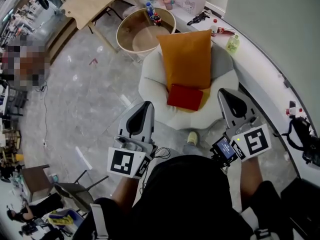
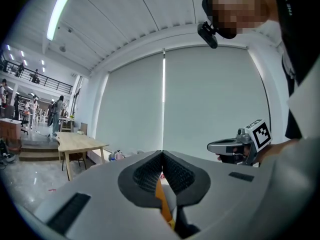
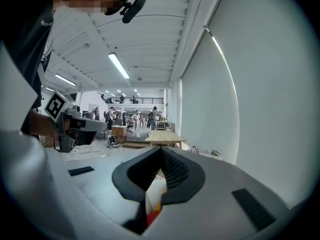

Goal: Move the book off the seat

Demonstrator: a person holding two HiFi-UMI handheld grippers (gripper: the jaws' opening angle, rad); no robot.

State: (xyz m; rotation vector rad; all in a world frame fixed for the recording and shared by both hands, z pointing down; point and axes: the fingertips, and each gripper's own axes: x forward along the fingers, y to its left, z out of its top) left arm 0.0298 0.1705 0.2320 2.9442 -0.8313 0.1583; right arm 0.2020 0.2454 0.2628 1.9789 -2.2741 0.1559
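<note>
at the approach step, judging by the layout: nothing gripped, nothing lifted yet. can see the red book (image 1: 185,96) lying flat on the front of the white chair (image 1: 150,81), its far edge against the bottom of an orange cushion (image 1: 187,59) propped on the backrest. holding the left gripper (image 1: 144,109) just off the chair's front-left rim and the right gripper (image 1: 229,96) off its right side, both aimed roughly level towards the seat and both apart from the book, one on each flank.

checking the two gripper views: left clenched, ribbed pads meeting at the tips with nothing pinched between them; right likewise closed tip to tip and empty, only a sliver of red and orange visible past the pads.

for the next move, probably: spread at least one pair of jaws, come in low over the seat edge, and catch the book by a near corner or side where it overhangs the soft cushion. worth minding the orange cushion, likely to drag along if clipped together with the cover.

as for writing: nothing legible anywhere. only black-and-white square markers on the gripper cubes, a small lit screen (image 1: 223,149) on the right gripper too tiny to read, and bottles (image 1: 152,13) on the round wooden table (image 1: 129,34) with labels too small to make out.
</note>
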